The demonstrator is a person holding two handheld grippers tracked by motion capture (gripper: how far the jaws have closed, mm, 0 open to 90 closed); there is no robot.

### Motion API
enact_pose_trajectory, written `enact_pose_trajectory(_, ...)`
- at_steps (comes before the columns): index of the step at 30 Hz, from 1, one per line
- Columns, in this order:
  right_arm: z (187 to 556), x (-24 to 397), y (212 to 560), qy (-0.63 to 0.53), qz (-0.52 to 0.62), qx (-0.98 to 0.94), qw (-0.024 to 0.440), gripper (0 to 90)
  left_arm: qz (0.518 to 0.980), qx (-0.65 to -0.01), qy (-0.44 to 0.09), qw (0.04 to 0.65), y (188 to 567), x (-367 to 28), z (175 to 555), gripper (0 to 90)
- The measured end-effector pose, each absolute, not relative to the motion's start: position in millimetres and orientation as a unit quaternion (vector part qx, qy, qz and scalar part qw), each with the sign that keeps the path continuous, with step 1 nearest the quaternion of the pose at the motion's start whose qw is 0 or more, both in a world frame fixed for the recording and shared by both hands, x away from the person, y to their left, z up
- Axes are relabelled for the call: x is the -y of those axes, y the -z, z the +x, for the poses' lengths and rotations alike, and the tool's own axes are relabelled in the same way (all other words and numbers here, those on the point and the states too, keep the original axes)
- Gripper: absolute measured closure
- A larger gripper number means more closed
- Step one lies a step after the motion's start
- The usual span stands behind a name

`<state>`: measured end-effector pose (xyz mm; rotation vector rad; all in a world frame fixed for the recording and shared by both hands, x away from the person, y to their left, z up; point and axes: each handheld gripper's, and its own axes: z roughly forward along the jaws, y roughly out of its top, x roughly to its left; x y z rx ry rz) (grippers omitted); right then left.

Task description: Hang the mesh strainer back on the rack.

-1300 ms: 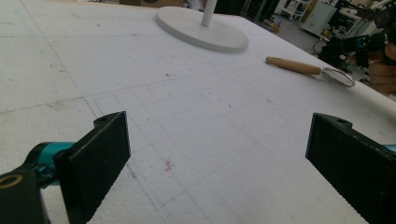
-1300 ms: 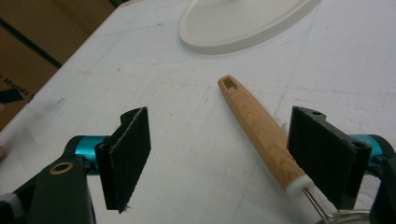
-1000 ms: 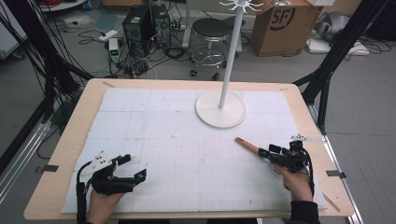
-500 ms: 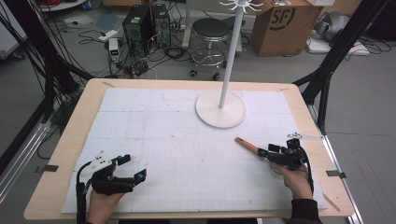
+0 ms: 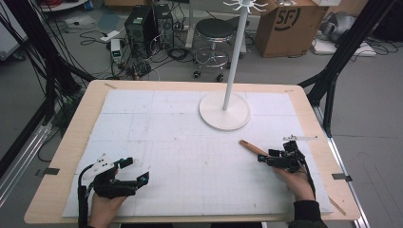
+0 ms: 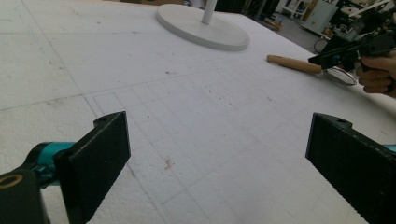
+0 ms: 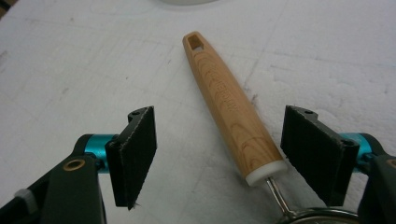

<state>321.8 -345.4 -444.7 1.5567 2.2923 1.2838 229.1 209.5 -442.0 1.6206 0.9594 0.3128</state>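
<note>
A utensil with a tapered wooden handle (image 7: pixel 229 105) lies on the white foam board (image 5: pixel 180 137), with a metal ring (image 7: pixel 322 215) at its near end. My right gripper (image 7: pixel 224 144) is open, one jaw on each side of the handle and the pads clear of it; the jaws have just been closing. From above, the handle (image 5: pixel 252 147) points toward the stand, with the right gripper (image 5: pixel 266 158) at its near end. My left gripper (image 5: pixel 138 169) rests open at the board's front left with nothing between its fingers. The left gripper (image 6: pixel 217 154) looks across at the handle (image 6: pixel 293 64).
A white stand with a round base (image 5: pixel 224 111) and a tall pole (image 5: pixel 235 57) occupies the back centre of the board. The wooden table's rim (image 5: pixel 76 133) frames the board. A stool (image 5: pixel 216 31) and a cardboard box (image 5: pixel 290 21) sit on the floor beyond.
</note>
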Motion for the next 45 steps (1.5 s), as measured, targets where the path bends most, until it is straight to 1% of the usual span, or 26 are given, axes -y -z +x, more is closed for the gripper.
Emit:
enact_pose_trajectory(11, 322, 342, 447, -0.407, 0.505, -0.76, 0.041, 28.2, 0.695, -0.41, -0.134, 0.575, 442, -209, 229, 7.1)
enact_pose_trajectory(14, 321, 342, 446, -0.407, 0.509, -0.758, 0.035, 32.4, 0.697, -0.41, -0.133, 0.573, 443, -208, 229, 7.1)
enact_pose_trajectory(17, 321, 342, 446, -0.405, 0.514, -0.755, 0.033, 32.8, 0.697, -0.409, -0.133, 0.573, 443, -208, 229, 7.1)
enact_pose_trajectory(20, 321, 340, 446, -0.397, 0.509, -0.762, 0.044, 35.4, 0.696, -0.41, -0.134, 0.574, 442, -209, 229, 7.1)
enact_pose_trajectory(22, 320, 337, 444, -0.382, 0.509, -0.77, 0.055, 38.9, 0.695, -0.411, -0.133, 0.575, 442, -208, 229, 7.2)
enact_pose_trajectory(25, 319, 331, 442, -0.36, 0.5, -0.784, 0.075, 39.1, 0.696, -0.409, -0.134, 0.575, 442, -208, 229, 7.2)
enact_pose_trajectory(28, 319, 329, 441, -0.349, 0.497, -0.79, 0.085, 40.7, 0.695, -0.41, -0.136, 0.575, 442, -209, 229, 7.2)
enact_pose_trajectory(31, 318, 328, 441, -0.344, 0.496, -0.792, 0.095, 45.7, 0.695, -0.41, -0.136, 0.574, 442, -209, 229, 7.2)
enact_pose_trajectory(35, 318, 326, 441, -0.331, 0.497, -0.795, 0.106, 49.1, 0.697, -0.409, -0.136, 0.574, 442, -208, 229, 7.3)
enact_pose_trajectory(40, 318, 317, 439, -0.295, 0.484, -0.813, 0.131, 49.9, 0.696, -0.408, -0.137, 0.574, 442, -207, 228, 7.5)
enact_pose_trajectory(45, 318, 312, 438, -0.276, 0.473, -0.825, 0.142, 50.6, 0.696, -0.409, -0.138, 0.574, 442, -208, 228, 7.6)
